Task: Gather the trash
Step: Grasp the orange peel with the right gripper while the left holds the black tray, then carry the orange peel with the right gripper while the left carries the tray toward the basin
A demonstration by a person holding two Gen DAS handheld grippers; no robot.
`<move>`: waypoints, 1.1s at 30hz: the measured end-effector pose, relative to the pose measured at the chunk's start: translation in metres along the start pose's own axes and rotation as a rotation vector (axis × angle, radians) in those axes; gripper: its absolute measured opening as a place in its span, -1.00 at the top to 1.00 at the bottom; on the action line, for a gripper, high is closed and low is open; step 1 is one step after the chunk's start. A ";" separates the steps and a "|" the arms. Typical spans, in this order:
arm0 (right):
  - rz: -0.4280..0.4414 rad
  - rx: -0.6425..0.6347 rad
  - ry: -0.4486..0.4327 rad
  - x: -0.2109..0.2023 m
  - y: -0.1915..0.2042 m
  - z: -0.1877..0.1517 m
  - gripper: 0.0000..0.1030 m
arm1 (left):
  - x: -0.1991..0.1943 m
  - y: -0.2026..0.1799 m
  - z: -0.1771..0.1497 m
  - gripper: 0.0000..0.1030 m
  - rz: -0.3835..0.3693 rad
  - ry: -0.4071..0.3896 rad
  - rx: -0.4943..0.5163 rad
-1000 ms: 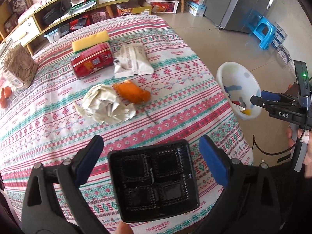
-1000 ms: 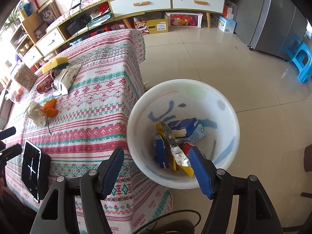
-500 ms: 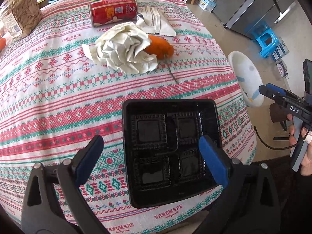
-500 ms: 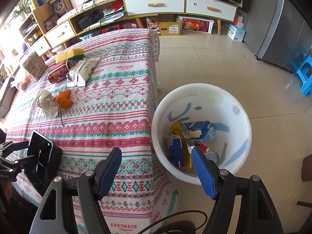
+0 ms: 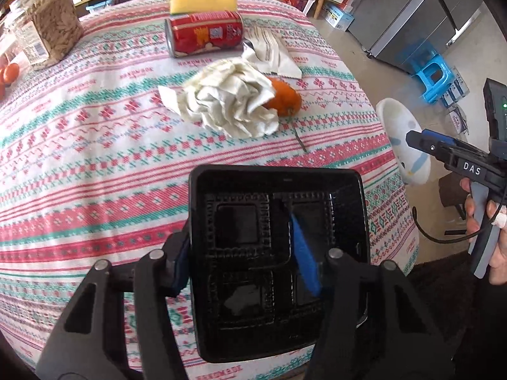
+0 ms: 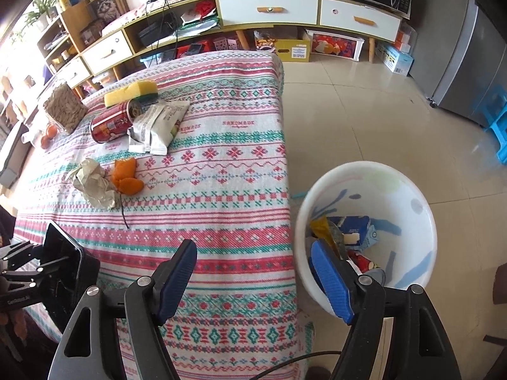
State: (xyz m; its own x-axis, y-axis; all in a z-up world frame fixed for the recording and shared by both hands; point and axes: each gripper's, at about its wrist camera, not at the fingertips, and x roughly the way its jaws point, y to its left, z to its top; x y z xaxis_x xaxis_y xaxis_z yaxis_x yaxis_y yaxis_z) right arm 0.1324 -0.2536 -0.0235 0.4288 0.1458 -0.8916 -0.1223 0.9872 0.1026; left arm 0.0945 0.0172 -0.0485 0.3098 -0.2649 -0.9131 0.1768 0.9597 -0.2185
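Observation:
A black plastic tray (image 5: 345, 221) with four wells lies at the near edge of the cloth-covered table (image 5: 95, 171). My left gripper (image 5: 240, 247) is over it with its jaws closing. One pad is against the tray's outer left wall and the other is inside, at the middle ridge. The tray (image 6: 63, 253) and left gripper (image 6: 25, 259) also show at the left of the right wrist view. My right gripper (image 6: 253, 250) is open and holds nothing, above the table's edge beside the white bin (image 6: 380, 183). Crumpled paper (image 5: 231, 101), orange peel (image 5: 285, 101), a red can (image 5: 202, 33) and a wrapper (image 5: 272, 53) lie farther back.
The bin holds several wrappers and cartons (image 6: 348, 231). A yellow sponge (image 5: 202, 3) and a jar of seeds (image 5: 54, 28) stand at the table's far side. A thin stick (image 5: 299, 141) lies by the peel. On the tiled floor stands a blue stool (image 5: 434, 76).
My left gripper has come down over the tray and its jaws have narrowed from wide apart onto the tray's left half. My right gripper has shifted left, from over the bin toward the table.

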 end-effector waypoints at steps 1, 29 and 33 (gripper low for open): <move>0.005 -0.007 -0.002 0.002 0.007 0.004 -0.48 | -0.008 0.008 0.003 -0.12 0.016 -0.012 -0.004; 0.137 -0.187 0.007 0.091 0.155 0.052 0.40 | -0.049 0.152 0.004 -0.12 0.021 -0.107 -0.279; 0.121 -0.196 -0.015 0.089 0.159 0.051 0.56 | -0.050 0.153 0.004 -0.12 0.005 -0.105 -0.286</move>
State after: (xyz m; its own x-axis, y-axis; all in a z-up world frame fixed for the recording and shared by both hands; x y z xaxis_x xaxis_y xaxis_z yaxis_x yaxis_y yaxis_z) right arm 0.1967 -0.0807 -0.0641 0.4130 0.2649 -0.8713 -0.3446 0.9311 0.1197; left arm 0.1095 0.1766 -0.0345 0.4079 -0.2542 -0.8769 -0.0908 0.9444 -0.3160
